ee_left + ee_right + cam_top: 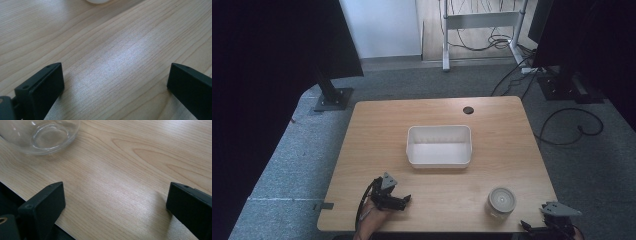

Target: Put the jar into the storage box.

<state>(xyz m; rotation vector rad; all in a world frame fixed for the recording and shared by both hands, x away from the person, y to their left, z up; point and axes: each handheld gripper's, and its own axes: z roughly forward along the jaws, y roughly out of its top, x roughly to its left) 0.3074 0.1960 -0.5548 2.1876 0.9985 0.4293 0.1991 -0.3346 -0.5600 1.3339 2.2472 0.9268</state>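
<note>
A white rectangular bin point(439, 145) stands empty at the middle of the wooden table point(377, 130). A clear glass jar point(501, 202) with a pale lid stands near the front right corner; its glass base point(40, 135) shows in the right gripper view. My left gripper point(405, 200) rests low over the front left of the table, open, with bare wood between its jaws point(115, 80). My right gripper point(532, 227) sits at the front right edge, just right of the jar, also open point(115, 200) and holding nothing.
A round cable hole point(468, 110) marks the table's far edge. A corner of the white bin point(98, 1) peeks in at the top of the left gripper view. Stands, a desk frame and cables lie on the grey floor around the table.
</note>
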